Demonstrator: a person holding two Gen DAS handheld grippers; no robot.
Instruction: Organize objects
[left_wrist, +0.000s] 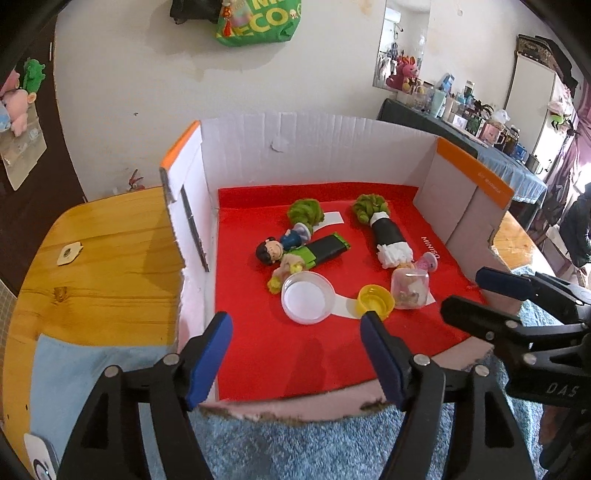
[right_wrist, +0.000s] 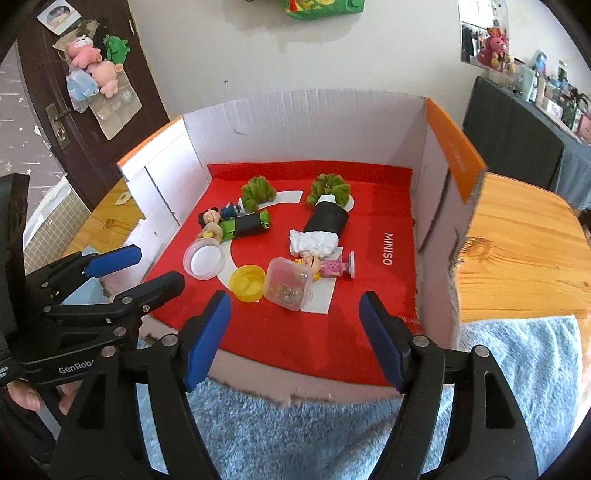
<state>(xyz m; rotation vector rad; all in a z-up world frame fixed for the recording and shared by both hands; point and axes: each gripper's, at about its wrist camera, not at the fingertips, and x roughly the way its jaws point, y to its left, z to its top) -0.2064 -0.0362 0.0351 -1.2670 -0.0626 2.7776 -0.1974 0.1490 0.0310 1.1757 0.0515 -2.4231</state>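
While spread wide and empty above the near edge of the box: left gripper, blue pads apart, nothing between them; right gripper, likewise agape and bare, blue pads clear of all contents.

Ahead of both claws, on the red mat lining the white cardboard box with orange-edged side flaps:
- yellow cap, open side up, near front, touching the clear jar.
- clear jar, tipped on its side, small bits inside, just right of the yellow cap.
- clear round lid, flat, left of the yellow cap.
- figurine in pink dress, lying down, head against the clear jar.
- black roll with white paper ruffle, green tuft at far end, lying lengthwise at centre right.
- green and black roll, lying at centre left.
- dark-haired figurine, lying beside the green and black roll.
- green tufted piece, far left of mat.

Beneath the box: blue fleece cloth in front, wooden table to either side.
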